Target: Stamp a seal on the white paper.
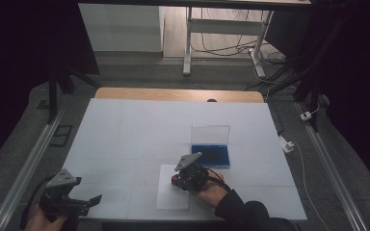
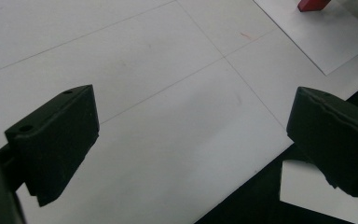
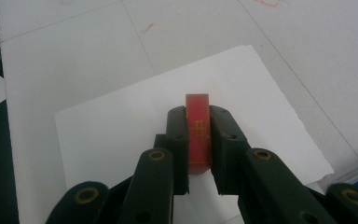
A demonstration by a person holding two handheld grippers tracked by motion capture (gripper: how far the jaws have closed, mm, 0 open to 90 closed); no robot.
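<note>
White table (image 1: 125, 134) at centre frame: red block (image 3: 198, 133) is clamped by right gripper (image 3: 198, 140) over paper (image 3: 107, 135); left gripper (image 2: 191, 144) jaws are held apart at lower left.

A white table (image 1: 125, 130) fills the middle of the frame, with a strip of bare wood (image 1: 178, 94) along its far edge. Grey carpet (image 1: 19, 139) lies around it. Metal rails (image 1: 26, 166) run down both sides. At the top centre stands a white desk frame (image 1: 224, 26), with loose cables (image 1: 231, 48) on the floor beneath it. A white cabinet (image 1: 120, 26) sits at upper left. The upper corners are dark.
</note>
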